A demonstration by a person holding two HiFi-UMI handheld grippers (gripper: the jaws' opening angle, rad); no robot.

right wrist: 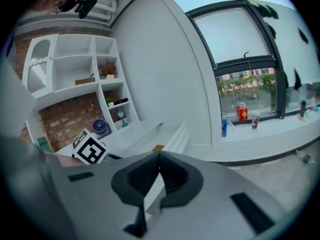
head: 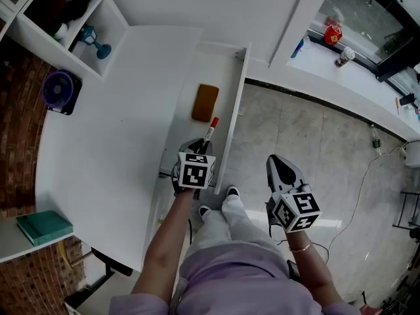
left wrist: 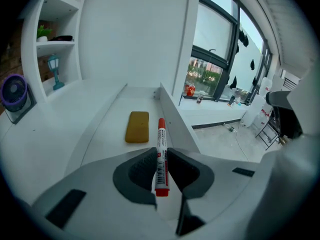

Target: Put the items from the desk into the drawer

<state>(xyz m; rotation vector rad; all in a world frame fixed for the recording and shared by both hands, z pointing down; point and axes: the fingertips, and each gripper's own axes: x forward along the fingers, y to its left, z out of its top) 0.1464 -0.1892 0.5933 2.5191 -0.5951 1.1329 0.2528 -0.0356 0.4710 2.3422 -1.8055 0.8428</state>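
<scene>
The white drawer (head: 231, 104) stands pulled out from the desk's right edge. On its floor lies a flat mustard-yellow block (head: 205, 102) (left wrist: 137, 126). My left gripper (head: 199, 151) (left wrist: 161, 156) hovers over the drawer's near end, shut on a red-capped white marker (head: 210, 132) (left wrist: 161, 154) that points toward the yellow block. My right gripper (head: 281, 169) (right wrist: 159, 168) hangs to the right over the floor, jaws shut, nothing between them.
The white desk top (head: 111, 143) lies left of the drawer. A purple fan (head: 60, 90) and a shelf unit with a blue figure (head: 98, 44) stand at the back left. A teal book (head: 43, 227) rests on a low shelf. The person's legs and shoes (head: 230, 192) are below.
</scene>
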